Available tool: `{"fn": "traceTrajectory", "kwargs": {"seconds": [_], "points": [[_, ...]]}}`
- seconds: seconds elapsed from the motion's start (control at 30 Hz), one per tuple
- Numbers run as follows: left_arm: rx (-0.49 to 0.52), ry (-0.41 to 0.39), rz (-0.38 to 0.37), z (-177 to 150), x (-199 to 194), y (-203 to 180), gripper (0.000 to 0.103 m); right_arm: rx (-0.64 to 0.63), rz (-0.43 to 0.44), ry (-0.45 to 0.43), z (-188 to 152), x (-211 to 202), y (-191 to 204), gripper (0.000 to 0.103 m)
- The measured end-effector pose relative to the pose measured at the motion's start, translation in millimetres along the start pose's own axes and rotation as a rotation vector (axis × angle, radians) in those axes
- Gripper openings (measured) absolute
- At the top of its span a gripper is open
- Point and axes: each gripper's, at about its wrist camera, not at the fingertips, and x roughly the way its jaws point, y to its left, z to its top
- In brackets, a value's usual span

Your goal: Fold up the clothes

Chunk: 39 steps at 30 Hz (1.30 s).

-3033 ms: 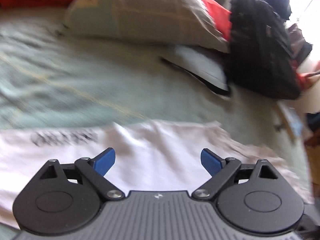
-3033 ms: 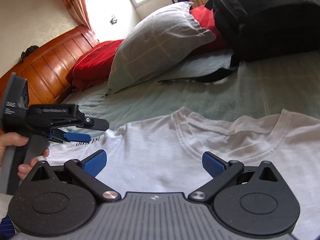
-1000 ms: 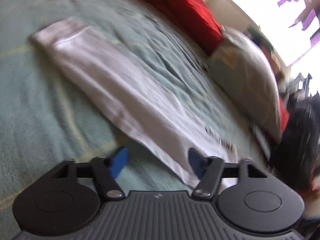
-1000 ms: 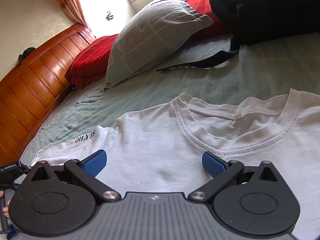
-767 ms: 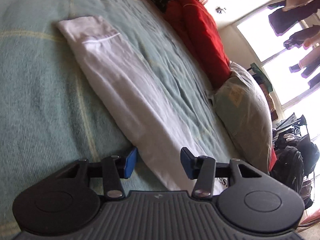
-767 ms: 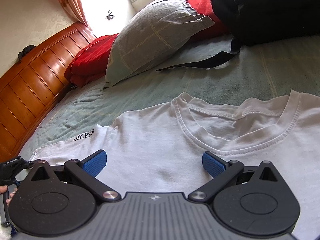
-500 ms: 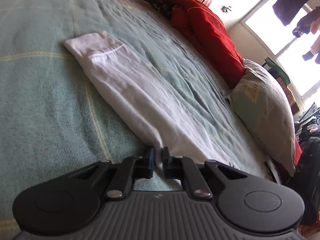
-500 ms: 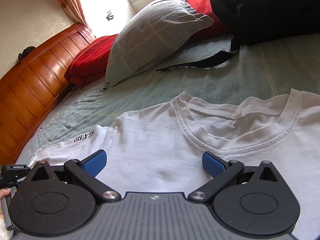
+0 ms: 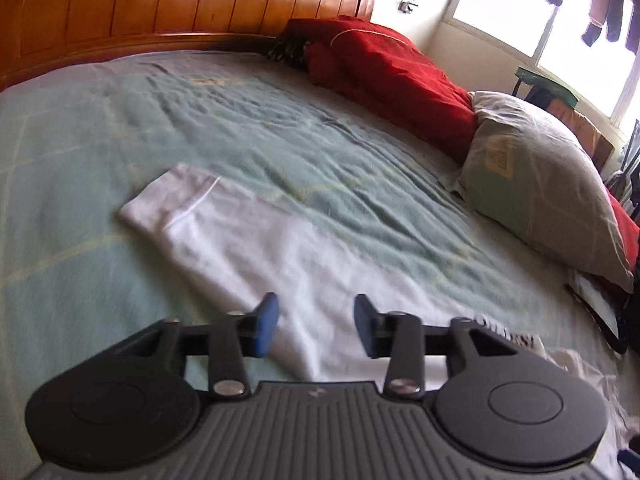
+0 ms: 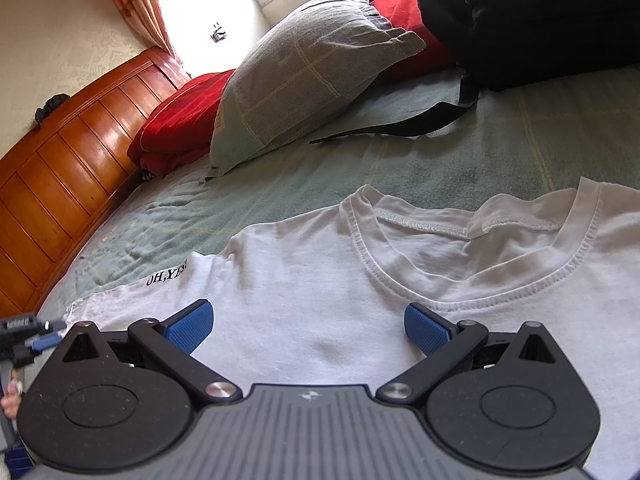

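Observation:
A white long-sleeved t-shirt [image 10: 328, 280] lies flat on the green bedspread [image 10: 500, 148], collar toward the pillow. Its long sleeve [image 9: 248, 240] stretches away in the left wrist view, cuff at the far end. My left gripper [image 9: 316, 322] is open and empty, just above the sleeve near the black lettering. It also shows at the left edge of the right wrist view [image 10: 36, 336]. My right gripper [image 10: 308, 326] is open and empty, over the chest below the collar.
A grey pillow [image 10: 304, 64] and red bedding [image 9: 384, 68] lie along the far side of the bed. A black backpack [image 10: 532, 12] sits behind the collar, its strap on the bedspread. A wooden headboard [image 9: 180, 0] bounds the bed.
My left gripper closed on the sleeve edge half a second ago and has now opened and lifted back, with the sleeve lying flat. My right gripper has stayed still.

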Motion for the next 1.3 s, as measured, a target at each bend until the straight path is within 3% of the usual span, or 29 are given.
{"fn": "traceTrajectory", "kwargs": {"seconds": [0.13, 0.33, 0.43, 0.57, 0.67, 0.8, 0.87, 1.0, 1.13, 1.3], "points": [[0.021, 0.038, 0.126, 3, 29, 18, 0.043, -0.008, -0.003, -0.001, 0, 0, 0, 0.103], [0.080, 0.015, 0.274, 16, 24, 20, 0.041, -0.032, -0.014, 0.018, 0, -1, 5, 0.103], [0.177, 0.022, 0.177, 7, 10, -12, 0.045, -0.067, 0.003, 0.071, 4, -7, 16, 0.103], [0.328, 0.089, -0.057, -15, -1, -71, 0.055, -0.181, 0.151, 0.122, 5, -27, 44, 0.103], [0.464, 0.137, -0.159, -35, 2, -116, 0.057, -0.259, 0.234, 0.145, -2, -33, 62, 0.103], [0.581, 0.170, -0.113, -52, 27, -147, 0.059, -0.322, 0.220, 0.159, -12, -30, 74, 0.103], [0.537, 0.164, -0.101, -48, 41, -141, 0.066, -0.318, 0.213, 0.162, -13, -28, 74, 0.103], [0.419, 0.147, -0.059, -29, 59, -129, 0.065, -0.286, 0.209, 0.164, -13, -25, 68, 0.103], [0.377, 0.146, -0.069, -21, 48, -129, 0.063, -0.272, 0.182, 0.155, -12, -22, 63, 0.103], [0.465, 0.197, -0.135, -42, 16, -141, 0.064, -0.271, 0.184, 0.150, -11, -22, 64, 0.103]]}}
